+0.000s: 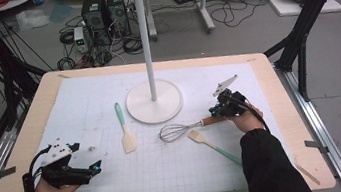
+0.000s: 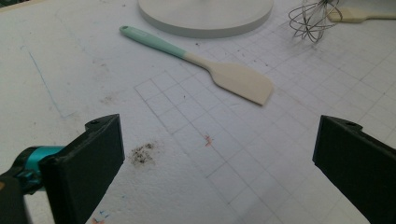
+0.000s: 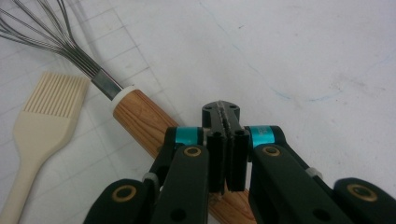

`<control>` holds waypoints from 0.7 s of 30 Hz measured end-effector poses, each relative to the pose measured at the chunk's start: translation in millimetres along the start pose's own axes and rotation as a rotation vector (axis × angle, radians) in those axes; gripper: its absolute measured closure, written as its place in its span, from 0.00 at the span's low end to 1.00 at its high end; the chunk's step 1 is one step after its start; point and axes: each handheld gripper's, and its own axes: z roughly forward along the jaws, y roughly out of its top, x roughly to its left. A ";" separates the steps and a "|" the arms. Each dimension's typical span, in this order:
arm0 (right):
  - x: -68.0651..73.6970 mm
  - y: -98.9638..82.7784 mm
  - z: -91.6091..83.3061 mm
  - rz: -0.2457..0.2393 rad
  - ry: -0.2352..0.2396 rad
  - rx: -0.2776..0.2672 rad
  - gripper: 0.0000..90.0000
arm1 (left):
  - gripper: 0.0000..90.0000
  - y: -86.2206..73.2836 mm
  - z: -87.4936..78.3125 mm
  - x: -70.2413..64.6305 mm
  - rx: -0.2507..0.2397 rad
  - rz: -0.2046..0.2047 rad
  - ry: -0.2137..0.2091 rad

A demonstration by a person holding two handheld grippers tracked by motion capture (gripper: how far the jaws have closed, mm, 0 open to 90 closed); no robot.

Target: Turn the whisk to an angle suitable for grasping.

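Observation:
A wire whisk with a wooden handle lies on the white gridded mat, right of centre. My right gripper sits over the far end of that handle, its jaws pressed together with nothing between them; the handle runs underneath. A cream pastry brush with a teal handle lies beside the whisk. A teal-handled cream spatula lies left of centre. My left gripper rests at the front left, open, with only bare mat between its jaws.
A tall white hook stand on a round base stands at the mat's far centre. The mat covers most of the wooden table. Black frame legs and cables surround the table on the floor.

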 end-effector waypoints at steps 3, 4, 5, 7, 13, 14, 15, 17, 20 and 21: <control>0.2 -0.8 1.6 -0.015 0.023 0.022 0.99 | 0.03 0.0 0.0 0.0 -0.001 0.000 0.000; 1.4 -1.1 2.3 -0.019 0.030 0.038 0.99 | 0.03 0.0 -0.2 0.2 0.001 0.002 -0.001; 2.3 -1.3 3.2 -0.031 0.034 0.048 0.99 | 0.03 0.0 -0.2 0.2 0.000 0.000 -0.001; 3.8 -1.5 1.3 -0.039 0.043 0.042 0.99 | 0.03 -0.1 -0.5 0.2 0.001 -0.001 -0.001; 7.3 -5.8 -5.3 -0.043 0.069 0.023 0.99 | 0.03 0.1 -0.4 0.0 0.004 0.005 -0.001; 7.8 -7.4 -6.4 -0.042 0.072 0.020 0.99 | 0.03 0.1 -0.4 -0.3 0.006 0.003 0.000; 8.0 -8.8 -6.9 -0.041 0.081 0.014 0.99 | 0.03 0.1 -0.4 -0.3 0.006 0.002 0.000; 8.9 -11.2 -8.4 -0.037 0.090 0.012 0.99 | 0.03 0.1 -0.4 -0.6 0.003 0.002 0.001; 10.8 -13.5 -10.7 -0.041 0.104 0.014 0.99 | 0.03 0.1 -0.7 -0.6 0.003 0.003 0.001; 11.4 -14.2 -11.1 -0.042 0.108 0.011 0.99 | 0.03 0.1 -0.6 -0.7 0.002 0.002 0.001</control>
